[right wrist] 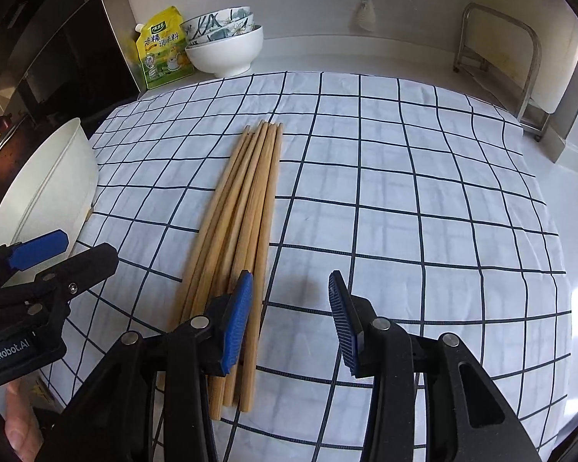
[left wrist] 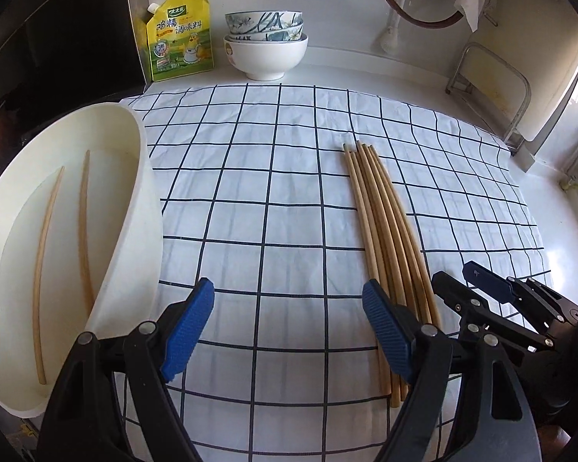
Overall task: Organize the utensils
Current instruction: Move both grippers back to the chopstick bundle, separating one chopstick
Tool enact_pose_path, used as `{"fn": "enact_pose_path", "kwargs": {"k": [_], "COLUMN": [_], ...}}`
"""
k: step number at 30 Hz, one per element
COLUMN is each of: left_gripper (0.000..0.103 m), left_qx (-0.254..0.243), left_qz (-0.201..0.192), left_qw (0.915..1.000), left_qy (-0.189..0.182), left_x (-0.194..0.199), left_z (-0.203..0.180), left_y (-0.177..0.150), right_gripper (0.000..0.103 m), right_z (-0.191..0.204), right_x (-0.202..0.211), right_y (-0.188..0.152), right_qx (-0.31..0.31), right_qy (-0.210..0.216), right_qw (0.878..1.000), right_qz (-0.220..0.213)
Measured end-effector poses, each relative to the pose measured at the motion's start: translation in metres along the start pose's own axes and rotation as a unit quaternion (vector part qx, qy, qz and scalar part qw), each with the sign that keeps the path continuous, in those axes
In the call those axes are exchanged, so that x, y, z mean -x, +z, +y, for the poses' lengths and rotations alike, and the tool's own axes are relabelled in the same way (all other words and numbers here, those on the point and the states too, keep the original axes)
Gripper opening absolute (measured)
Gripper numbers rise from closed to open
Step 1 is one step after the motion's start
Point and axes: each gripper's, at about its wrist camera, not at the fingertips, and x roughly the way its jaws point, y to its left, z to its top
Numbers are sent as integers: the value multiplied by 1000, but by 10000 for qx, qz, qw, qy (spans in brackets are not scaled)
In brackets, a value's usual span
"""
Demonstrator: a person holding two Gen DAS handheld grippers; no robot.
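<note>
Both grippers hover low over the checked cloth [right wrist: 404, 177] on the worktop [right wrist: 574, 208], and neither one is carrying anything. The right gripper [right wrist: 291, 319] has its fingers spread wide, empty. The left gripper [left wrist: 289, 327] is spread wide and empty too.

Here is what matters: the bundle of wooden chopsticks [right wrist: 242, 227] lies on the cloth with its long axis running from the near edge toward the back wall, thin tips pointing away. The thick ends sit right at the right gripper's inner finger [right wrist: 237, 319], just off its centre line toward the left. The right gripper looks the nearer one, and I judge a small sideways shift would put a stick between its fingers.

Over at the left edge sits the white holder [left wrist: 135, 208], lying on its side, with two chopsticks [left wrist: 63, 254] already inside. So the job looks partly done.

Writing on show: "GenRobot.AI" on the left gripper's body, seen from the right wrist. The yellow seasoning pouch [left wrist: 179, 34] by the back wall has Chinese print; beside it, stacked bowls [left wrist: 266, 44].
</note>
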Motion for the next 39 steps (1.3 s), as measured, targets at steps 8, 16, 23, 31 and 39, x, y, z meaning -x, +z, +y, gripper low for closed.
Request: {"fn": "enact_pose_path", "kwargs": {"k": [8, 16, 23, 31, 39], "left_gripper": [78, 78, 79, 79, 83], "left_qx": [25, -14, -98, -247, -263], "left_qz": [91, 103, 203, 287, 419], "left_qw": [9999, 9999, 9997, 9992, 9988], "left_qy": [-44, -59, -98, -109, 48], "left_x": [-7, -9, -16, -29, -40], "left_z": [-1, -5, -14, -28, -29], "left_y": [-1, -1, -3, -1, -4], "right_gripper": [39, 39, 39, 39, 39], "right_z": [2, -1, -20, -41, -39], "right_x": [-5, -7, -4, 1, 1], "right_y": [0, -1, -1, -4, -4], "right_qx": [87, 152, -29, -277, -269], "right_qy": [-38, -64, -181, -269, -183], "right_qw": [9999, 9998, 9998, 9992, 9994], "right_qz": [61, 65, -1, -51, -104]}}
